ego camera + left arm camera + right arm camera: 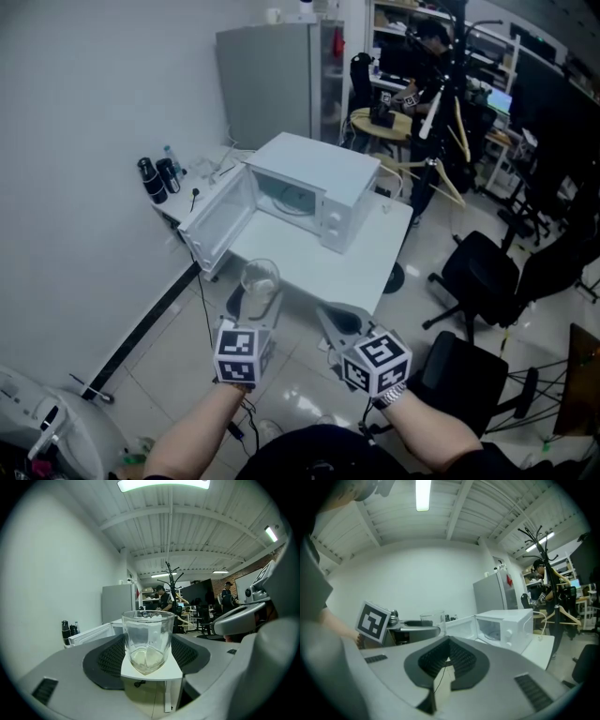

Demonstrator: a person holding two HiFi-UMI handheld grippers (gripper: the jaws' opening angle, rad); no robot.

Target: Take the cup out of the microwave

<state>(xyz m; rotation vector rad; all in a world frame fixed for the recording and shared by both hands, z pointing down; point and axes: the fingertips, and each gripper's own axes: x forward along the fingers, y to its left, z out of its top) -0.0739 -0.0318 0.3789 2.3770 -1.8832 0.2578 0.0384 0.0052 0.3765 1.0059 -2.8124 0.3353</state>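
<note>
A clear glass cup point(261, 281) stands upright between the pads of my left gripper point(256, 303), which is shut on it; it hangs just off the near edge of the white table point(319, 272). In the left gripper view the cup point(147, 639) fills the middle, a dark pad on each side. The white microwave point(323, 183) sits on the table with its door point(220, 217) swung wide open to the left; its cavity shows only the glass turntable. To the right of the cup my right gripper point(339, 325) is shut with nothing held; its pads point(461, 660) meet at the tip.
Dark bottles point(155, 178) stand on a side counter by the wall. A grey cabinet point(267, 80) is behind the microwave. Black office chairs point(478, 272) stand right of the table, a person point(427, 52) works at the back, and a white machine point(42, 422) sits lower left.
</note>
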